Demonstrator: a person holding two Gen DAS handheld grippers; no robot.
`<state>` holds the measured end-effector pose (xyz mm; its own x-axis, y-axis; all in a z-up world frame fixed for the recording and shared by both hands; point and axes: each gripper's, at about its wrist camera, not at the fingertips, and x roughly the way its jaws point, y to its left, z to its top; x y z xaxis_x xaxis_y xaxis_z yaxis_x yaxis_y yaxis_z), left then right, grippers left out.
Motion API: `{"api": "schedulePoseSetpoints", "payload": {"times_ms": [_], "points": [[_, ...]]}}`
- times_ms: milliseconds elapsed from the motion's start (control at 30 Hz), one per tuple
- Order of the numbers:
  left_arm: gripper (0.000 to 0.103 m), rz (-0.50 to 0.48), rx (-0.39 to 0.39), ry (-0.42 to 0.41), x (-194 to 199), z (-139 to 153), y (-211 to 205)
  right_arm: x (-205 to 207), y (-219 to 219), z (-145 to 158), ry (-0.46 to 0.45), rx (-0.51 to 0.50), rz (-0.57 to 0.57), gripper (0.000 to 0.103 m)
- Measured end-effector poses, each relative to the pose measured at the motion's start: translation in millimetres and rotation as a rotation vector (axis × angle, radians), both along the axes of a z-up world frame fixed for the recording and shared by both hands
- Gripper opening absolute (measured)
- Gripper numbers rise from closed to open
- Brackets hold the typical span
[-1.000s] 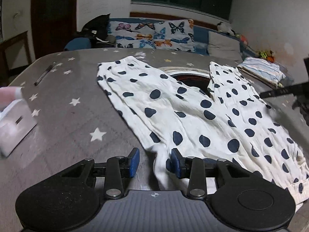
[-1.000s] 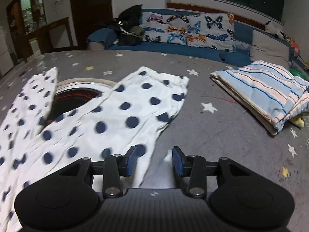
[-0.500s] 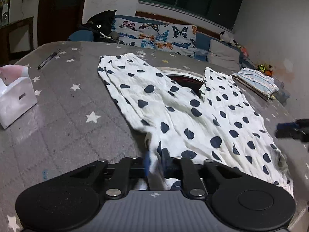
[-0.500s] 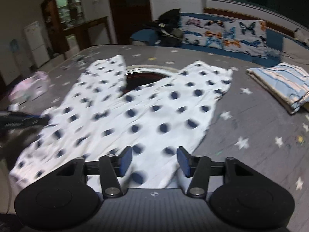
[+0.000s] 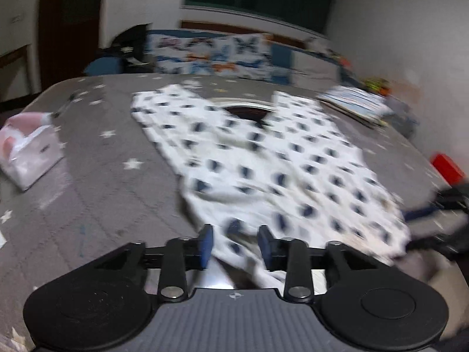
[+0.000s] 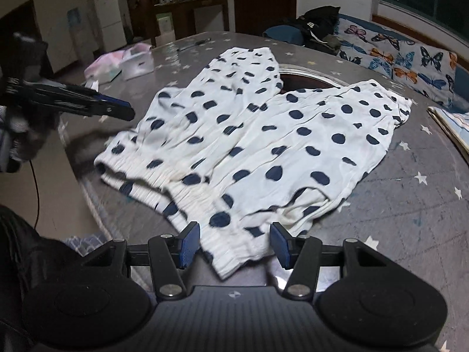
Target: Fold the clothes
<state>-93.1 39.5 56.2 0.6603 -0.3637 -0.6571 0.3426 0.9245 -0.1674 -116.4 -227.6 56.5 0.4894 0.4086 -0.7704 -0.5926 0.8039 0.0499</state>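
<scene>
Trousers (image 6: 263, 135), white with dark dots, lie spread on a grey star-print table (image 6: 410, 205), legs forking away round a dark round opening (image 6: 302, 77), waistband near the edge. Right gripper (image 6: 234, 242): jaws apart, waistband corner between the pads, not pinched. Left gripper (image 5: 234, 245): jaws opening, a cloth fold between them, pads clear of it; view blurred. Tissue box (image 6: 137, 61) sits off to the left, folded striped cloth (image 5: 351, 107) at the far right, butterfly cushions (image 6: 404, 55) beyond the table.
</scene>
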Motion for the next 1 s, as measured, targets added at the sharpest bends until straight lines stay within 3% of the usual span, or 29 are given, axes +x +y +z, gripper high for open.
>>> {"api": "schedulePoseSetpoints", "payload": {"times_ms": [133,233,467,767,867,933,1000], "points": [[0.04,-0.136,0.027,0.0,-21.1,-3.4,-21.6,-6.1,3.8,-5.7,-0.004,-0.038,0.011,0.049],[0.04,-0.18,0.09,-0.005,-28.1,-11.8,-35.7,-9.2,4.9,-10.5,-0.011,-0.064,0.013,0.046],[0.04,-0.206,0.156,-0.033,-37.4,-18.5,-43.1,-13.9,3.4,-12.3,-0.03,-0.077,0.001,0.039],[0.039,-0.216,0.222,-0.071,-39.0,-23.6,-51.7,-16.1,7.3,-15.5,-0.059,-0.089,0.005,0.038],[0.018,-0.226,0.246,-0.098,-41.4,-22.8,-54.5,-16.9,6.2,-14.6,-0.07,-0.087,-0.001,0.027],[0.001,-0.23,0.211,-0.093,-39.9,-15.8,-51.1,-17.0,3.8,-10.9,-0.078,-0.081,-0.01,0.019],[0.0,-0.243,0.144,-0.069,-38.4,-6.1,-45.5,-17.2,0.8,-6.3,-0.087,-0.076,-0.018,0.015]]}}
